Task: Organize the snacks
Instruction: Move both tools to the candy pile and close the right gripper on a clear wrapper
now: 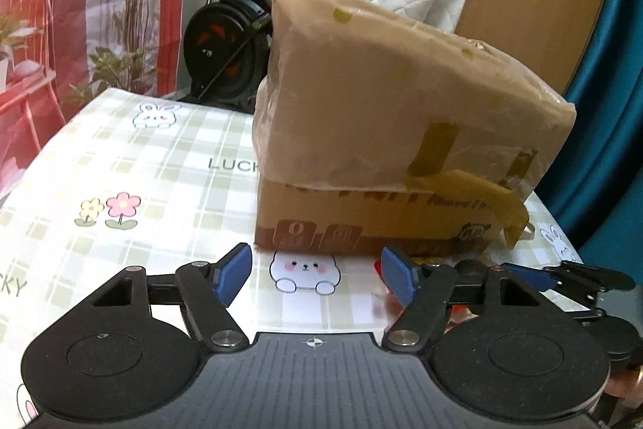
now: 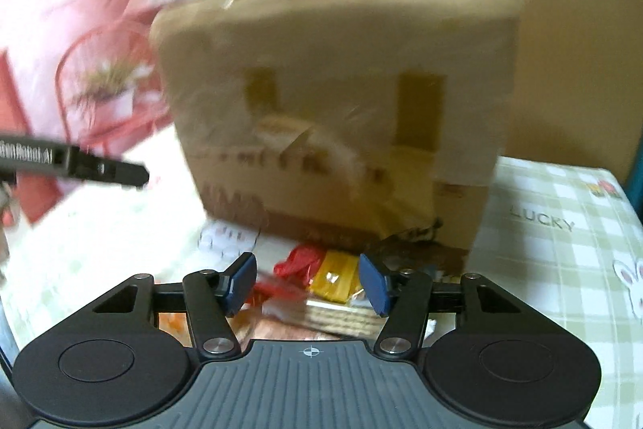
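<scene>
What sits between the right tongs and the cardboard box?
Snack packets: a red one and a yellow one lie before the box, between the open right tongs, seen in the right wrist view.

left tongs (image 1: 316, 274): black linkage arms, silver round pivot screws, blue pads (image 1: 233, 274)
right tongs (image 2: 308, 282): same build, black arms, blue pads (image 2: 241, 282)
housing: dark grey ribbed plate, white crosshair mark at near centre
side discs: two black round caps, left and right
lettering: white print on black arm, far left, blurred
</scene>
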